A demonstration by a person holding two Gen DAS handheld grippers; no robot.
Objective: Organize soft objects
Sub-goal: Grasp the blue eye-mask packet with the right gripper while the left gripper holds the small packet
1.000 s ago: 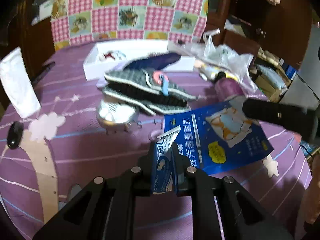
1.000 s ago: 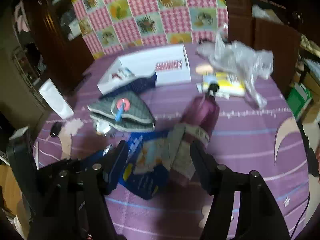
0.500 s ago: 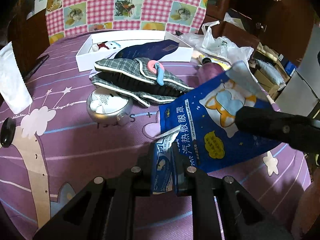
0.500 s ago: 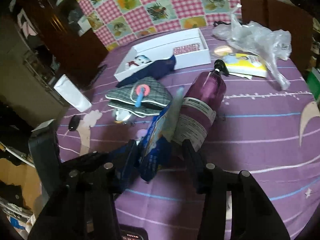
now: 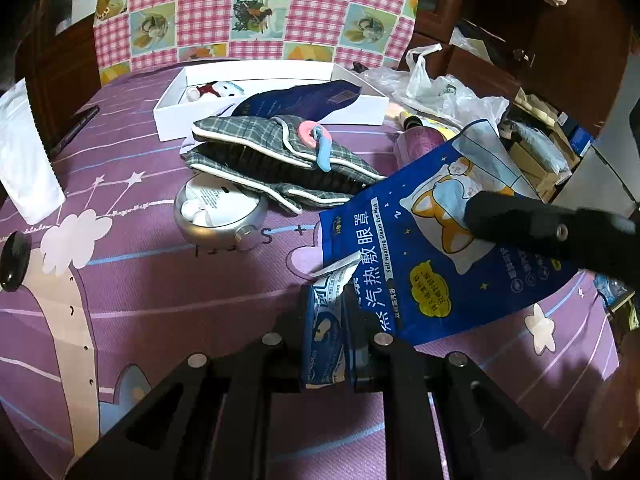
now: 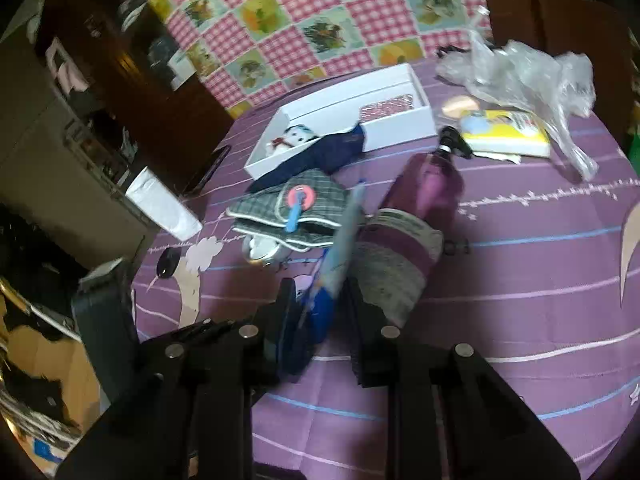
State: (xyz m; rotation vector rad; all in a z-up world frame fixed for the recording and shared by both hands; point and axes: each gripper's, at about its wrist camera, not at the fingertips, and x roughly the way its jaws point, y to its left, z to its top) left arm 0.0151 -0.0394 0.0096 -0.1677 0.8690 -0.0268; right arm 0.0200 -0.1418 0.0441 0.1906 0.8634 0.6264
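Note:
My left gripper (image 5: 326, 320) is shut on a small blue-and-white sachet (image 5: 322, 340) that stands upright between its pads. A large blue steam eye mask bag (image 5: 432, 252) is tipped up off the purple tablecloth. One finger (image 5: 520, 224) of my right gripper lies across its printed face. In the right wrist view the bag (image 6: 336, 248) shows edge-on between the jaws of my right gripper (image 6: 320, 312). The jaws are closing, and a dark gap still shows beside the right finger (image 6: 356, 312). A grey plaid pouch (image 5: 272, 152) with a pink ring lies beyond.
A white open box (image 5: 280, 76) at the back holds a small plush (image 5: 216, 90); a dark blue bag (image 5: 300, 98) leans on it. A silver tin (image 5: 220, 216), a purple bottle (image 6: 420, 208), a crumpled plastic bag (image 6: 528, 72) and a yellow packet (image 6: 504, 134) crowd the table.
The blue bag has gone from lying flat to standing tilted on edge between the right jaws, which have narrowed around it. The left gripper still holds the sachet.

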